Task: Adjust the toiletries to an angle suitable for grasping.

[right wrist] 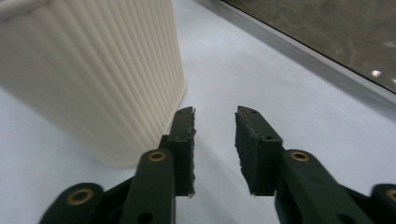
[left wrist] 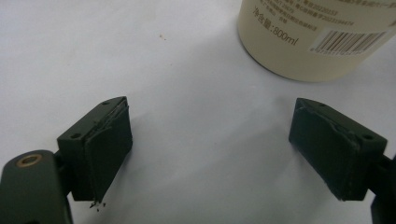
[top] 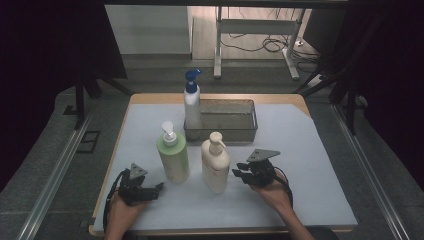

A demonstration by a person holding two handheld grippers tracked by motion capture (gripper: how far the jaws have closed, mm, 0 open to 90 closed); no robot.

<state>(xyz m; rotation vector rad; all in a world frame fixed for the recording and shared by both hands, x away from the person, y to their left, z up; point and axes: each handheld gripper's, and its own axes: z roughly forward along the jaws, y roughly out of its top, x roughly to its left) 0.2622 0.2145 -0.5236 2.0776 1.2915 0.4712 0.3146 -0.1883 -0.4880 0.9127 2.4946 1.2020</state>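
Three pump bottles stand on the white mat [top: 300, 150]. A green one [top: 173, 156] is at left of centre and a cream one [top: 215, 164] beside it. A white bottle with a blue pump [top: 192, 102] rises at the left end of the wire basket [top: 235, 131]. My left gripper [top: 157, 187] rests low on the mat, left of the bottles; its jaws are wide open [left wrist: 210, 144], and the cream bottle's base [left wrist: 308, 46] lies ahead of them. My right gripper [top: 239, 171] sits just right of the cream bottle [right wrist: 102, 79], open [right wrist: 215, 135] with bare mat between its pads.
The basket's mesh wall [right wrist: 327, 37] runs past the right gripper's far side. Bare mat stretches to the right of the right hand and along the front edge. A metal frame leg [top: 218, 45] and cables lie on the floor beyond the table.
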